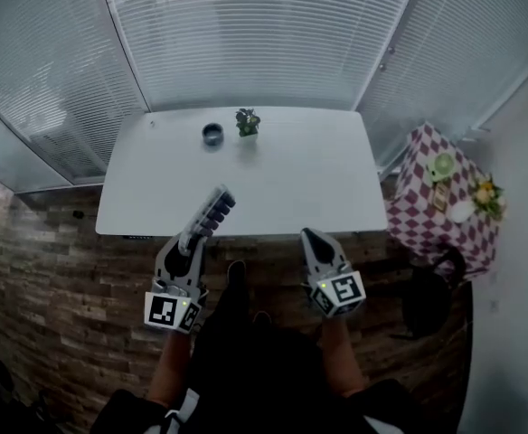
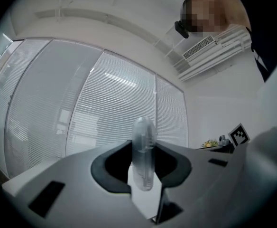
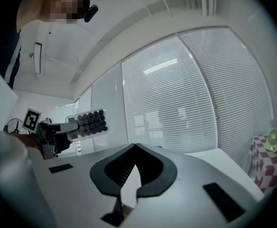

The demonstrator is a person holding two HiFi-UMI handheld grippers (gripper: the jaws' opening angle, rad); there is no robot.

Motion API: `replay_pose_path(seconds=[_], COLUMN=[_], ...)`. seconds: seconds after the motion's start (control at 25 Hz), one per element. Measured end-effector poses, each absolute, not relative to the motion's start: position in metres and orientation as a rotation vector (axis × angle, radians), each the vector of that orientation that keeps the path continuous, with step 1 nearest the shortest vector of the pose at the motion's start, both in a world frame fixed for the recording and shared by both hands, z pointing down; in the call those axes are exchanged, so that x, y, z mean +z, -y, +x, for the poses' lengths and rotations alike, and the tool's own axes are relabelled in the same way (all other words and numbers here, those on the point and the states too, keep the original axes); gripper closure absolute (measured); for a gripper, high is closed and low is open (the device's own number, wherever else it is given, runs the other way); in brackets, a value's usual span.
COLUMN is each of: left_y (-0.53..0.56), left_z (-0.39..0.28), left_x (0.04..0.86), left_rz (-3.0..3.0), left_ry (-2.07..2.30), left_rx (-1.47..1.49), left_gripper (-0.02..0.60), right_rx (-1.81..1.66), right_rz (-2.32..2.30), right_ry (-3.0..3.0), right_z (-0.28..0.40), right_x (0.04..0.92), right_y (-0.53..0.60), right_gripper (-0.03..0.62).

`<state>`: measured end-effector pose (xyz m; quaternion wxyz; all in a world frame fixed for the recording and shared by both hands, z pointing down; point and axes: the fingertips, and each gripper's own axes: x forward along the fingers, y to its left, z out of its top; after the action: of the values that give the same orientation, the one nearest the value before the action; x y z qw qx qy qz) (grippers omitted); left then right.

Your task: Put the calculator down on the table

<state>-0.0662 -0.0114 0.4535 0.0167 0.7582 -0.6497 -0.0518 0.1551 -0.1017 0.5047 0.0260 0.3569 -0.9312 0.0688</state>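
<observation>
The left hand-held gripper (image 1: 189, 242) is clamped on the near end of the calculator (image 1: 212, 213), holding it in the air at the near edge of the white tabletop (image 1: 318, 179), left of the middle. The right hand-held gripper (image 1: 311, 238) hangs beside it, jaws together and empty. Toward the far edge stand a dark cup (image 1: 212, 134) and a small plant (image 1: 248, 121), just beside each other.

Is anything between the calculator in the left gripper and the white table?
Nothing visible. The clear, dark-keyed calculator in the left gripper is before the white rectangular table's bare near edge; the small dark cup and green potted plant stand far back.
</observation>
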Motion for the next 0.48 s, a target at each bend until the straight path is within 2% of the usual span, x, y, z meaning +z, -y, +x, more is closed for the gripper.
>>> replay_pose_path(seconds=[0.48], left_y=[0.096], left_z=[-0.115], left_x=[0.451], left_rz=[2.393], left_ry=[2.022], left_rx=[-0.124], left_gripper=[0.480], right_rx=[0.136], right_rz=[1.111], right_ry=[2.876], right_z=[0.103], right_x=[0.490], right_y=[0.181], right_gripper=[0.588])
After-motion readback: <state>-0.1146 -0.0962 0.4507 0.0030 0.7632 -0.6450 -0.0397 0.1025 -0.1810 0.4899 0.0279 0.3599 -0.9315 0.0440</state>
